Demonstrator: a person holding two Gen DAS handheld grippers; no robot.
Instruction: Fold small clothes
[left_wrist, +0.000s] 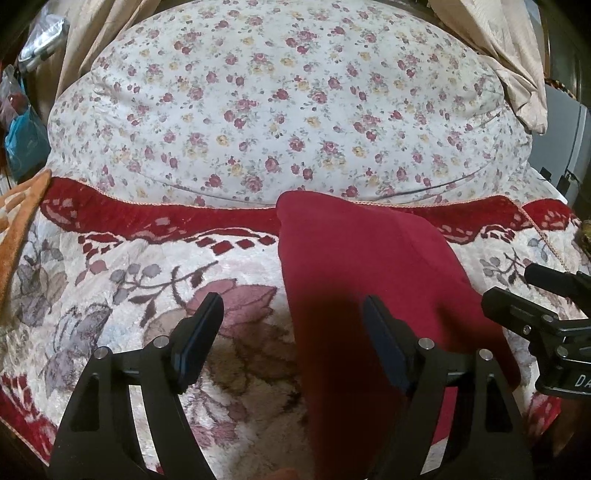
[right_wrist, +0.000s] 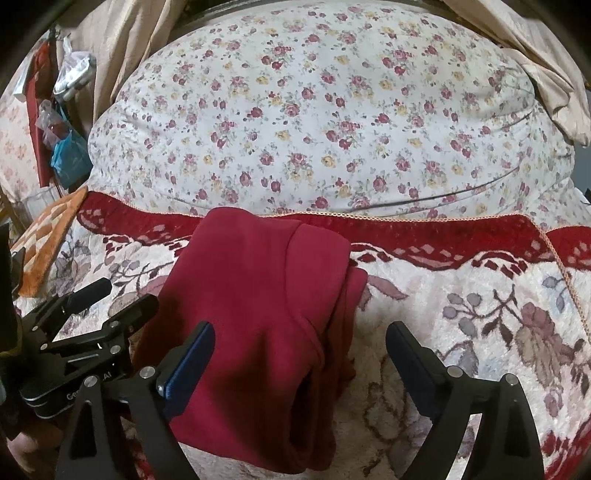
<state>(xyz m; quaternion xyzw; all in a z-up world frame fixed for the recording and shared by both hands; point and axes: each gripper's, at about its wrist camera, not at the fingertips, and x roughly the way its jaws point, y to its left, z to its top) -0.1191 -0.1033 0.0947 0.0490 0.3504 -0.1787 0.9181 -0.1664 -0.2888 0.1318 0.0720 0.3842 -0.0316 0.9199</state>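
Note:
A dark red garment (left_wrist: 369, 273) lies folded into a long strip on a plush floral blanket (left_wrist: 147, 295). In the right wrist view the garment (right_wrist: 258, 314) shows folded layers along its right edge. My left gripper (left_wrist: 291, 317) is open and empty, hovering over the garment's left edge. My right gripper (right_wrist: 301, 343) is open and empty, straddling the garment's right edge. The right gripper's body shows at the right of the left wrist view (left_wrist: 546, 325), and the left gripper's body shows at the left of the right wrist view (right_wrist: 81, 325).
A large floral-print cushion (left_wrist: 288, 110) lies behind the blanket's red border (left_wrist: 147, 218). An orange patterned mat (right_wrist: 48, 240) sits at the far left. Beige curtains (right_wrist: 122, 48) and hanging bags (right_wrist: 66, 147) are at the back left.

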